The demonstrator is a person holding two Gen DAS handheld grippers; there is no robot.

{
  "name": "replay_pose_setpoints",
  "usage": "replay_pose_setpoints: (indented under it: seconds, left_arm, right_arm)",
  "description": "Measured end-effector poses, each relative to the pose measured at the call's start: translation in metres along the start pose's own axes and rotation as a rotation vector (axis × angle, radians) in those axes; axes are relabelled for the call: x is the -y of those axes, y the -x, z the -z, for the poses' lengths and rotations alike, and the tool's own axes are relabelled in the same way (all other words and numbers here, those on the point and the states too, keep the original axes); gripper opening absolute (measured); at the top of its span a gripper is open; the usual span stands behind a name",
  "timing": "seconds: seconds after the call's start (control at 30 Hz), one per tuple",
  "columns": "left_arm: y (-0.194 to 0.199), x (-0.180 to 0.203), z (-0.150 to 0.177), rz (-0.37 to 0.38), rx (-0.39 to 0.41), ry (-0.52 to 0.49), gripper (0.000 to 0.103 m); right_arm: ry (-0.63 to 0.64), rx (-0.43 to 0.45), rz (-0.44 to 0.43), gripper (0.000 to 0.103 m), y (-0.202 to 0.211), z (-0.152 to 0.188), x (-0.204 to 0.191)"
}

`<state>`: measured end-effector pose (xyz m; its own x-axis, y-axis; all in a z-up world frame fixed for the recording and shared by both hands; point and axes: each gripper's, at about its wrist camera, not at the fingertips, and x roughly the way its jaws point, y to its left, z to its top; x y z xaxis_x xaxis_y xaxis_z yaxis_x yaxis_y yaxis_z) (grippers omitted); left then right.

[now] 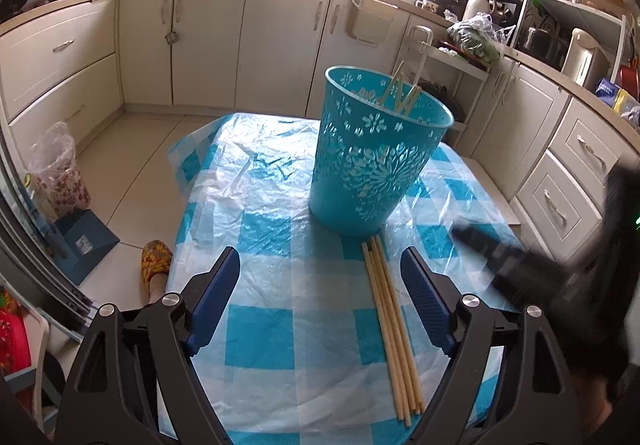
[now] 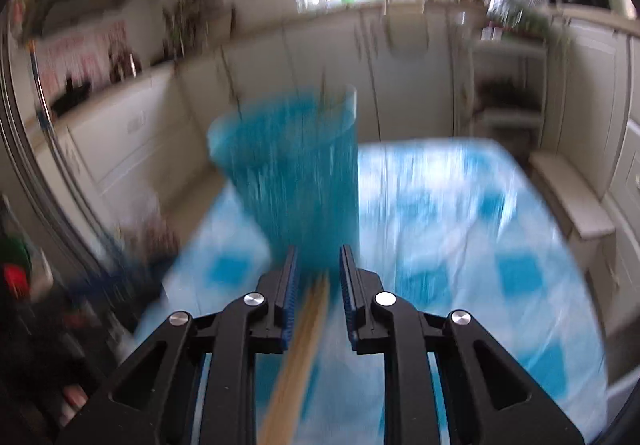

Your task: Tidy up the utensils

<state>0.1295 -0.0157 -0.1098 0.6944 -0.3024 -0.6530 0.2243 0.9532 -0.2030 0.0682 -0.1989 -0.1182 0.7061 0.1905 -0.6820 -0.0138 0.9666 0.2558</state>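
Left wrist view: the left gripper [image 1: 320,285] hangs above a table [image 1: 264,329] covered in blue-and-white checked plastic, its jaws spread wide with nothing between the pads. Just inside its right finger lies a bundle of wooden chopsticks [image 1: 390,325], flat on the cloth and running away from the gripper. Their far tips end at the foot of a turquoise cut-out basket [image 1: 372,161], which stands upright straight ahead and holds more sticks leaning against its far rim. To the right, the right gripper [image 1: 516,265] shows as a dark blur near the chopsticks. Right wrist view, heavily smeared: the right gripper [image 2: 318,285] has its jaws slightly parted, the chopsticks [image 2: 304,345] passing between them without either pad clearly pressing; the basket [image 2: 296,173] rises directly beyond the fingertips. White kitchen cupboards [image 1: 208,41] line the background.
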Motion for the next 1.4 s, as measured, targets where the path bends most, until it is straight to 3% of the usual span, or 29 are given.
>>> replay_pose_setpoints:
  seconds: [0.13, 0.43, 1.0, 1.4]
  left_arm:
    - [0.002, -0.006, 0.008, -0.019, -0.018, 0.007, 0.08]
    - [-0.001, -0.025, 0.022, -0.05, -0.056, 0.043, 0.08]
    - [-0.01, -0.016, 0.026, -0.047, -0.085, 0.019, 0.081]
    - [-0.014, -0.012, 0.027, -0.047, -0.1, 0.012, 0.081]
  right_arm:
    - [-0.016, -0.102, 0.015, 0.021, -0.026, 0.018, -0.001]
    - [-0.012, -0.161, 0.049, 0.021, -0.053, 0.021, -0.006]
    - [0.041, -0.175, 0.066, 0.021, -0.063, 0.02, -0.018]
    - [0.078, -0.177, 0.09, 0.014, -0.064, 0.023, -0.02]
